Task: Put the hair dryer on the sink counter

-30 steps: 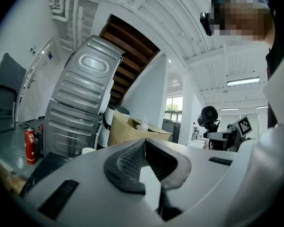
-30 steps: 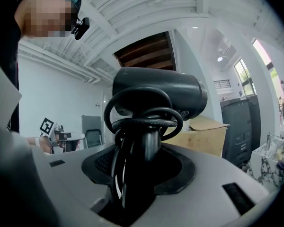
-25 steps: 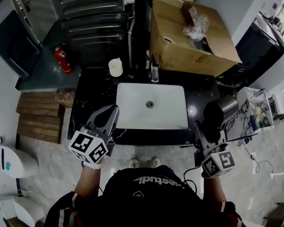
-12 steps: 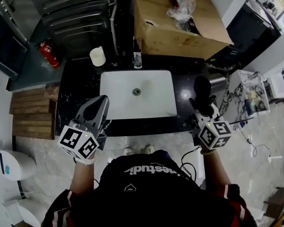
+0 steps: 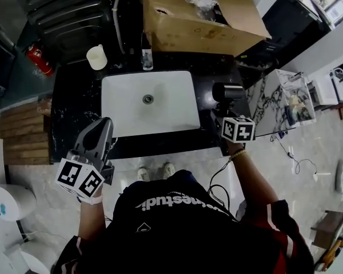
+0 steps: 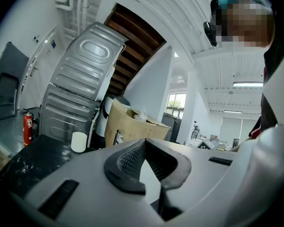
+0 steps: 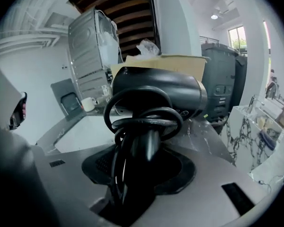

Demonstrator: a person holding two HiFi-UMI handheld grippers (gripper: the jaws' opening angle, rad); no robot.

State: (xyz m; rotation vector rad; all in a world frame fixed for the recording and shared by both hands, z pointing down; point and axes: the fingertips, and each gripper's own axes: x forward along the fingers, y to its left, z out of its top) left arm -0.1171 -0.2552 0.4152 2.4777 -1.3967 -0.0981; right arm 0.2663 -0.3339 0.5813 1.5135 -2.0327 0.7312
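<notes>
A black hair dryer [image 5: 227,91] with its cord wound round the handle is held upright in my right gripper [image 5: 226,111], just over the black sink counter [image 5: 74,107], right of the white basin [image 5: 146,101]. In the right gripper view the dryer's barrel [image 7: 156,96] lies crosswise above the jaws, and the right gripper [image 7: 142,160] is shut on the handle and cord. My left gripper [image 5: 100,131] hovers at the counter's front left edge. Its jaws meet at the tips with nothing between them, as the left gripper [image 6: 144,148] shows in its own view.
A white cup [image 5: 96,57] and a small bottle [image 5: 147,56] stand at the counter's back edge. A big open cardboard box [image 5: 200,21] sits behind them. A red fire extinguisher [image 5: 39,60] is at far left, a marble-topped stand [image 5: 286,101] at right.
My right gripper has carried the hair dryer from the counter's right front corner further in, to beside the basin. The left gripper has stayed near the front left edge.
</notes>
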